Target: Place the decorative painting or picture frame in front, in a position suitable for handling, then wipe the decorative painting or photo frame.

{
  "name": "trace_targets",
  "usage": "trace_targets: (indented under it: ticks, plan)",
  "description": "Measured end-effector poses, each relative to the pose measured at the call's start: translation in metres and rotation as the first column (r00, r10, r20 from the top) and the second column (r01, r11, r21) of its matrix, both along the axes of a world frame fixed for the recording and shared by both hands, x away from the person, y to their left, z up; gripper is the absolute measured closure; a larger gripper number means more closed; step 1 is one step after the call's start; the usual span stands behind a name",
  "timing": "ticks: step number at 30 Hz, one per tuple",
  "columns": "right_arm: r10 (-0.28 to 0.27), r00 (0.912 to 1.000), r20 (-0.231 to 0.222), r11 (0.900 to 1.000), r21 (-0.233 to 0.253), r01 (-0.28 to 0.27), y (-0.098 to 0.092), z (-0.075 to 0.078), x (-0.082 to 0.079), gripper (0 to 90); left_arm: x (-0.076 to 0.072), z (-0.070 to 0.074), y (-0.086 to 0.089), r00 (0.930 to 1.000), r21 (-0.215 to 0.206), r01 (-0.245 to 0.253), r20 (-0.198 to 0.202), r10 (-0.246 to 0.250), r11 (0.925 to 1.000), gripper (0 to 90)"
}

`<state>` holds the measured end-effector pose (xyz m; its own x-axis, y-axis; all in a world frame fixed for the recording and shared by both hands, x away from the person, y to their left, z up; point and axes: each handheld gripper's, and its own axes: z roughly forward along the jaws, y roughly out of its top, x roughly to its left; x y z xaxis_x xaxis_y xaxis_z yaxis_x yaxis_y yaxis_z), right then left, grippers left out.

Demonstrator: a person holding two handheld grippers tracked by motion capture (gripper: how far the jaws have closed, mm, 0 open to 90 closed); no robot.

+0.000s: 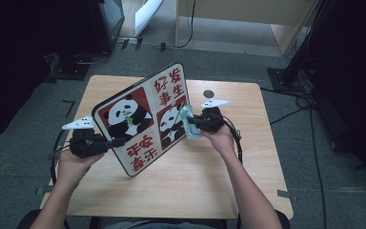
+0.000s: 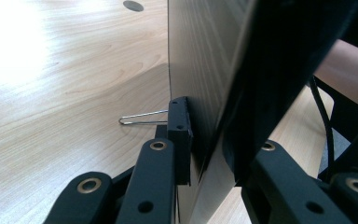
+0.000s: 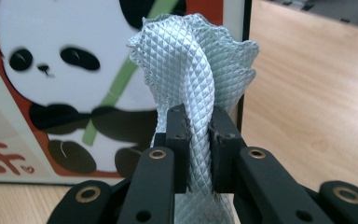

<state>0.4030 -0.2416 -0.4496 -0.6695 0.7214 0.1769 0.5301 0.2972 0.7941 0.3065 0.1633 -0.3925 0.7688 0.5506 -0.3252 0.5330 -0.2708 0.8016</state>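
Stiff, light panda board (image 1: pixel 145 119) tilted upright mid-desk (image 1: pixel 205 191), edge clamped by left claw (image 1: pixel 119 141); right claw (image 1: pixel 190 122) clenched on soft, quilted cloth (image 3: pixel 196 74) against board's face. Best gripped at edges.

The scene is being looked down on from above the person's side in the high view, facing forward across the wooden table (image 1: pixel 248 157) to the floor beyond; the whole tabletop is being taken in from some height. The left gripper view is being taken very near along the left gripper (image 2: pixel 205 154), edge-on to the panda board (image 2: pixel 200 65), with the tabletop stretching away beside it. The right gripper view is being taken just as close along the right gripper (image 3: pixel 198 140), facing the board's printed front past the pale cloth (image 3: pixel 196 70). The board and the tabletop are being shared by all three views.
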Motion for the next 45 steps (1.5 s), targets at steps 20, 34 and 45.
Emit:
trace_targets:
  ticks: [20, 34, 45]
  plan:
    - [-0.006, 0.9962, -0.087, 1.0, -0.027, 0.004, -0.001, -0.035, -0.005, 81.0, -0.002, 0.0, -0.001, 1.0, -0.006, 0.003, -0.007, -0.004, 1.0, 78.1]
    - [-0.039, 0.997, -0.068, 0.999, 0.013, 0.04, -0.014, -0.004, -0.006, 81.3, -0.001, -0.002, 0.0, 0.9999, -0.024, -0.011, -0.006, 0.011, 0.9997, 78.5]
    - [-0.03, 0.999, -0.032, 0.999, 0.02, 0.031, -0.012, 0.036, -0.008, 81.3, -0.001, -0.003, 0.0, 0.9999, -0.027, -0.013, -0.005, 0.013, 0.9996, 78.5]
